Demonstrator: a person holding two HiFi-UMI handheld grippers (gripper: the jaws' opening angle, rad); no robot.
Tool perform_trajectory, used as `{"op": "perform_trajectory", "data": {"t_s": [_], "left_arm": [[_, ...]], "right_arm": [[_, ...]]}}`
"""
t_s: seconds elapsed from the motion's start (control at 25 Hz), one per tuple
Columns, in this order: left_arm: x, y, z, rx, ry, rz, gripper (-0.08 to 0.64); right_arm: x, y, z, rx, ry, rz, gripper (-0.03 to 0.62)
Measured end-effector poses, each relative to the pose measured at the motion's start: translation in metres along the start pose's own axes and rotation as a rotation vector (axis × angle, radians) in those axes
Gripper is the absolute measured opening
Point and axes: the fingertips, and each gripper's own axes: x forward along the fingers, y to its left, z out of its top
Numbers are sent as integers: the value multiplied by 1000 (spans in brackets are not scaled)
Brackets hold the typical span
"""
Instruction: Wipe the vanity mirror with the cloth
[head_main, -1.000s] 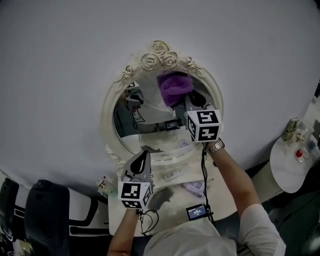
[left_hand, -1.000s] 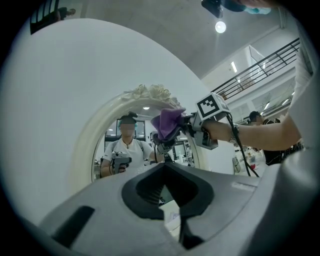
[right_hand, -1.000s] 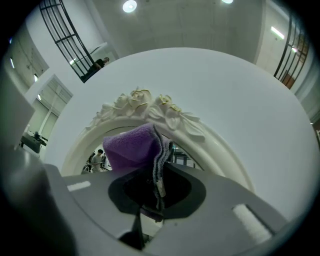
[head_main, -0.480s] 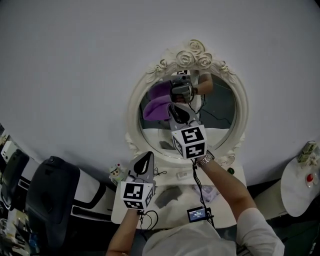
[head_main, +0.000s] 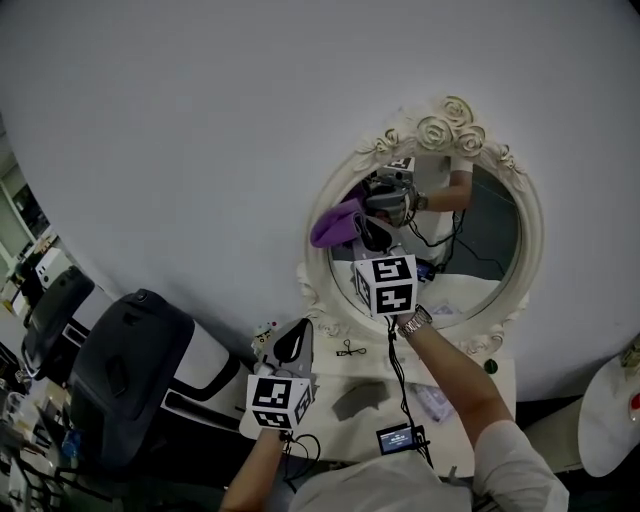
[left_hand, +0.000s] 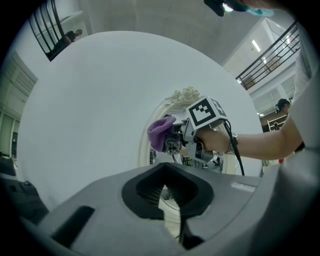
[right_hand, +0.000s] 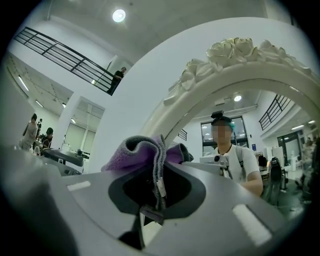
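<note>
Purple cloth (head_main: 335, 224): soft, light and limp. It is pinched at a fold in the closed fingers of the right gripper (head_main: 368, 236), at the vanity mirror's (head_main: 480, 240) left edge. Contact with the glass is unconfirmed. Judged safe only under light pressure. Left gripper (head_main: 288, 338): fingers together, empty, above the desk (head_main: 330, 372). Scissors (head_main: 350, 348) lie below. The ornate frame (head_main: 440, 130) may snag the cloth.

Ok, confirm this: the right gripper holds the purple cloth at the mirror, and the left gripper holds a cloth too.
Wrong on the left gripper: the left gripper view shows its jaws shut with nothing between them. The right gripper does hold the purple cloth at the mirror.
</note>
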Motion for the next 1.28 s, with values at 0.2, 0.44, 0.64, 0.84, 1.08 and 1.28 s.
{"op": "perform_trajectory", "data": {"t_s": [0.2,0.44,0.64,0.84,1.08,1.28], "left_arm": [[4,-2,0,2,2,-10,5],[27,-28,-1,0,-1,-101,5],[45,-61,-2,-4,-8,-199,3],[61,-97,-2,-15,-13,-299,5],[74,-133,-4,-17,-14,-404,3],[81,-156,-5,-21,-13,-455,5]], "right_arm": [[1,-14,-7,14,13,-39,48],[-24,-54,-16,3,32,-127,49],[-55,-98,-17,-21,36,-216,50],[-93,-146,-15,-33,44,-334,51],[-150,-211,-25,-25,74,-509,51],[-183,-251,-34,-13,96,-594,51]]}}
